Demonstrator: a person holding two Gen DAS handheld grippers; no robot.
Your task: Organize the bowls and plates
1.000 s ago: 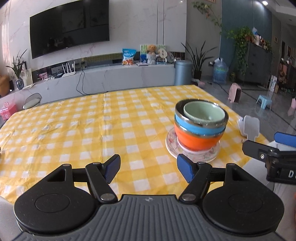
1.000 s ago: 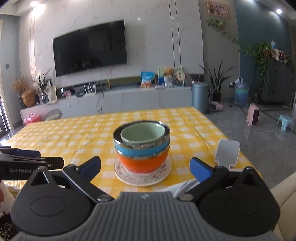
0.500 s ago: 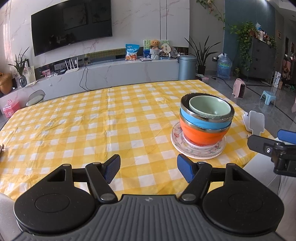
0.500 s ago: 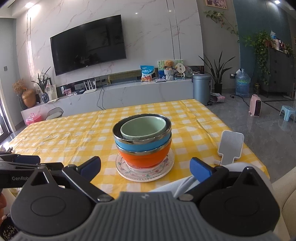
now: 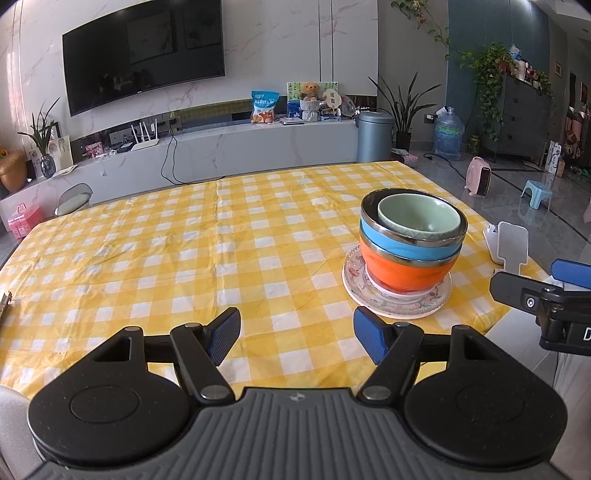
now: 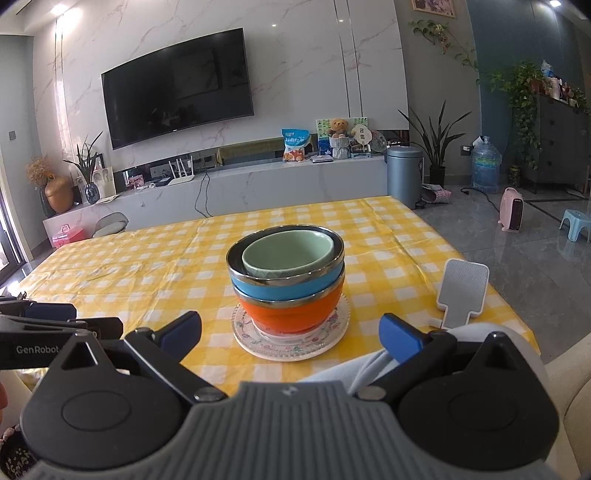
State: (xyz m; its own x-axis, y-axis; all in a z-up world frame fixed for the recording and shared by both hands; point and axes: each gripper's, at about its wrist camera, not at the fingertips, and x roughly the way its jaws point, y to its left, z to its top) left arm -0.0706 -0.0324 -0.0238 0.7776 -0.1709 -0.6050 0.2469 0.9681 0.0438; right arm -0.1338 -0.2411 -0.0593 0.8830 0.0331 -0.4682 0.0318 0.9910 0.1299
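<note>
Three bowls (image 6: 286,275) nested mouth-up on plate (image 6: 291,341); each gripper spread, empty.

A curved black television (image 6: 177,86) hangs on the white marble wall (image 6: 295,74) above a long marble console (image 6: 236,192). Glossy grey floor tiles (image 6: 517,254) stretch right, towards a dark cabinet (image 6: 561,147) draped with trailing plants.

Through both wrist cameras I see a bright, evenly daylit room. Recessed ceiling lights (image 6: 59,8) glow at the top left of the right view. The dark television (image 6: 177,101) on the far wall carries faint reflections, and the glossy floor (image 6: 517,266) on the right mirrors pale light. Shadows on the yellow checked tablecloth (image 5: 184,258) are soft. Focus is sharp throughout. Fisheye distortion bends walls and darkens the corners.
</note>
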